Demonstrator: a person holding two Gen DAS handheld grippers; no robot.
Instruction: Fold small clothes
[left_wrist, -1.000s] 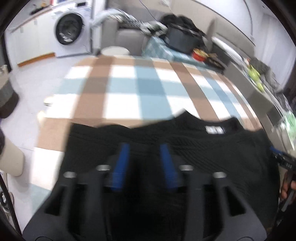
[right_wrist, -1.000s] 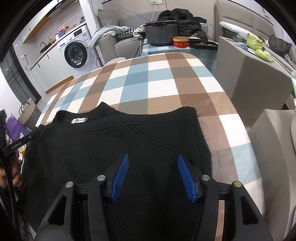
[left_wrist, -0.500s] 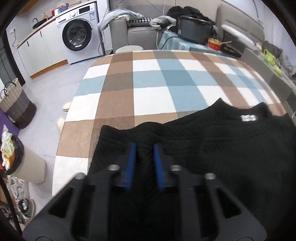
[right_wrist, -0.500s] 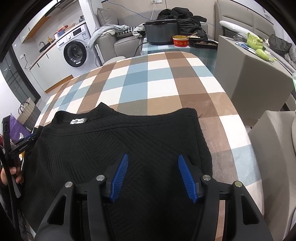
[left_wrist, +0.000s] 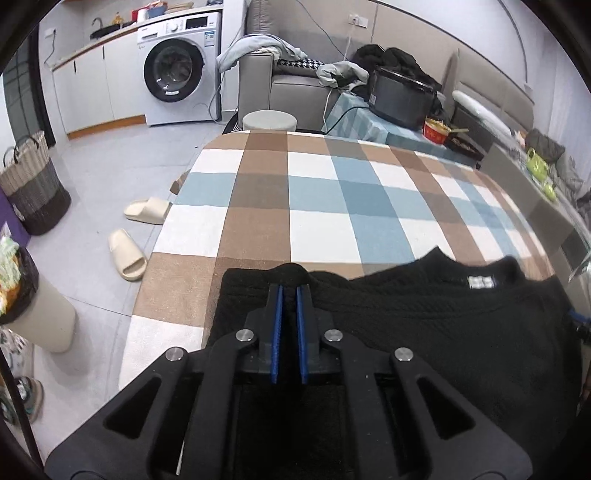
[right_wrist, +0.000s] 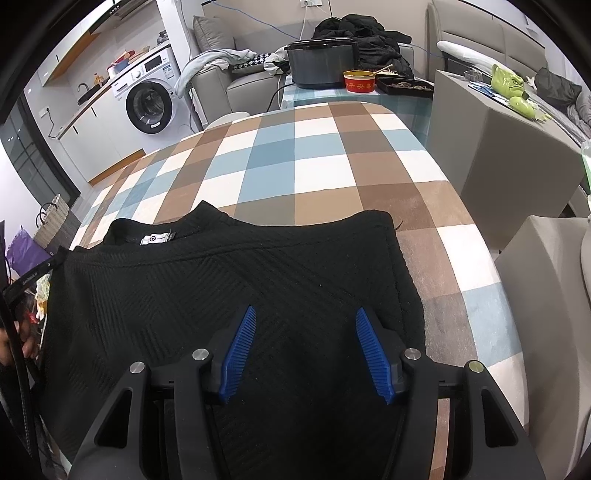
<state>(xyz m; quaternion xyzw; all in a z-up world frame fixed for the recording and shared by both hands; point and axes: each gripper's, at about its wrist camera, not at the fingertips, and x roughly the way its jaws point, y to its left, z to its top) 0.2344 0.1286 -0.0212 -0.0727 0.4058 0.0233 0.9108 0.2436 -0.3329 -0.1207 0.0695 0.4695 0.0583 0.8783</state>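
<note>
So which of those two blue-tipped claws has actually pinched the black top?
The left gripper: its jaws are shut on a raised fold of the black sweater at its left edge. The right gripper hovers over the cloth with jaws wide apart.

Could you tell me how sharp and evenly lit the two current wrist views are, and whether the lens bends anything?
Left wrist view: sharp, soft even light, dark vignette at the corners; the checked cloth bows outward. Right wrist view: equally sharp, and the weave of the black sweater reads clearly; the same fisheye bulge curves the table edge, and no strong glare shows.
</note>
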